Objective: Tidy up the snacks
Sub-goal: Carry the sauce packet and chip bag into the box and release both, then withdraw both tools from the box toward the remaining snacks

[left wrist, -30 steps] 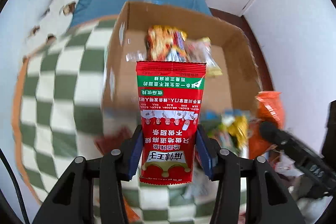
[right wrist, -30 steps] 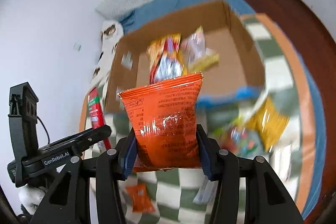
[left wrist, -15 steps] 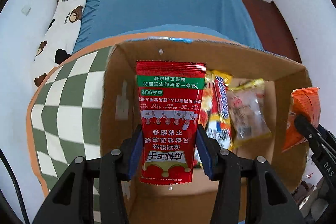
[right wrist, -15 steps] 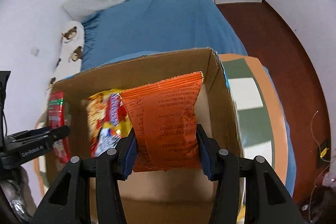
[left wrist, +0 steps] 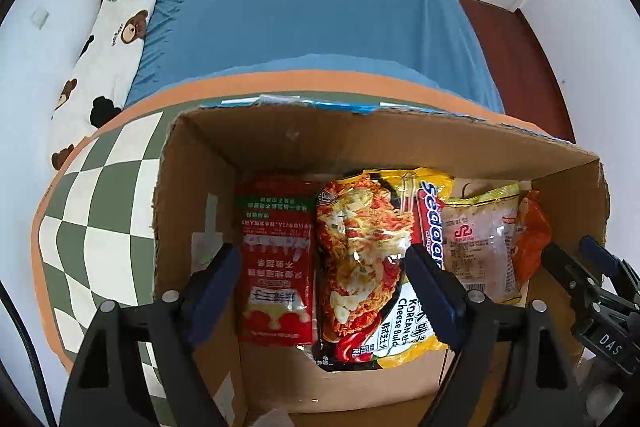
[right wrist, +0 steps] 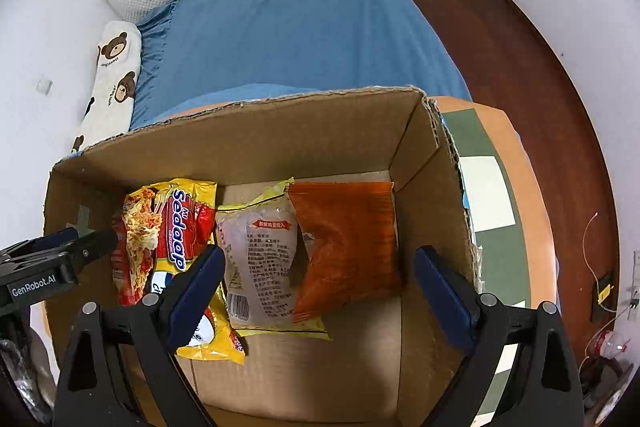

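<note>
An open cardboard box (left wrist: 192, 187) (right wrist: 432, 187) sits on a checked cloth. Inside lie a red packet (left wrist: 276, 263) at the left, a yellow noodle pack (left wrist: 368, 259) (right wrist: 168, 239), a clear packet (left wrist: 480, 243) (right wrist: 260, 259) and an orange packet (right wrist: 348, 247) (left wrist: 530, 235) at the right. My left gripper (left wrist: 324, 287) is open and empty above the red packet and noodle pack. My right gripper (right wrist: 320, 287) is open and empty above the clear and orange packets. Each gripper shows at the edge of the other's view, the right one (left wrist: 592, 287) and the left one (right wrist: 60, 255).
The green and white checked cloth (left wrist: 100, 195) with an orange border covers the table under the box. Behind it is a bed with a blue sheet (left wrist: 312, 7) and a bear-print pillow (left wrist: 108, 39). Dark wood floor (right wrist: 520, 47) lies to the right.
Both grippers have opened and let go of their packets. The red packet now lies in the box at the left and the orange packet at the right.
</note>
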Action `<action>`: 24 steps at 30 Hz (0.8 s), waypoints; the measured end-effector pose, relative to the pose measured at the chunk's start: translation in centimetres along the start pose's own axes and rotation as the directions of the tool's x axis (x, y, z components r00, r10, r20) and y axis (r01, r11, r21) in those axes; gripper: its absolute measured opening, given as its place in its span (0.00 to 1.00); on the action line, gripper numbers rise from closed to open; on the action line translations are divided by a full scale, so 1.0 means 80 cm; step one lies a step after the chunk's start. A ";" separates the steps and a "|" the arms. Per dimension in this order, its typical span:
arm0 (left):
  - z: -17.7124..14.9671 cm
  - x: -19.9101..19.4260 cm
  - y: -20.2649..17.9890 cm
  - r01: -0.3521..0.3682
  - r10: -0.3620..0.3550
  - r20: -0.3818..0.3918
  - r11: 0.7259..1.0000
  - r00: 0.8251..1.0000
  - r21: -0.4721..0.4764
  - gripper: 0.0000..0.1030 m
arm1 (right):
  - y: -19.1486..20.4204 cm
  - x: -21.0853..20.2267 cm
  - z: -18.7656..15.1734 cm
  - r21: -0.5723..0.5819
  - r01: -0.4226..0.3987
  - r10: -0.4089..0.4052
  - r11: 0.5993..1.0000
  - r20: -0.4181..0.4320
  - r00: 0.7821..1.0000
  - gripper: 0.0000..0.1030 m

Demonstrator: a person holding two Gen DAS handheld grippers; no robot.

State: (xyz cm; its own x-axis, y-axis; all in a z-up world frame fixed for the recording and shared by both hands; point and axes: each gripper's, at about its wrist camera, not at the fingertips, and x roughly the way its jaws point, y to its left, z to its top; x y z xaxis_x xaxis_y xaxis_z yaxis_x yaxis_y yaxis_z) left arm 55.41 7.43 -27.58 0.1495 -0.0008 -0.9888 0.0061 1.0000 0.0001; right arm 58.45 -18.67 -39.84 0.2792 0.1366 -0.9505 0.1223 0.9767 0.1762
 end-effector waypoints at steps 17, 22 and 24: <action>-0.084 -0.051 -0.010 0.023 -0.026 0.135 1.000 0.991 0.020 0.84 | 0.019 -0.064 -0.077 -0.063 0.037 -0.032 0.997 0.084 0.996 0.94; -0.117 -0.081 -0.010 0.015 -0.020 0.190 1.000 0.981 0.028 0.84 | 0.028 -0.102 -0.102 -0.084 0.042 -0.029 0.996 0.145 0.989 0.94; -0.134 -0.098 -0.009 0.020 -0.026 0.224 0.999 0.974 0.028 0.84 | 0.032 -0.119 -0.114 -0.093 0.046 -0.029 0.995 0.173 0.984 0.94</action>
State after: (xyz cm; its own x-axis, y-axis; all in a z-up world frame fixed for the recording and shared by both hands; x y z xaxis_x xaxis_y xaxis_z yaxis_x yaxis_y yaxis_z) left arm 43.63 6.78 -21.42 0.3667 -0.0280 -0.9299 0.0370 0.9992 -0.0155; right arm 47.44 -15.96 -32.64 0.4364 0.0769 -0.8965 0.0455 0.9932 0.1074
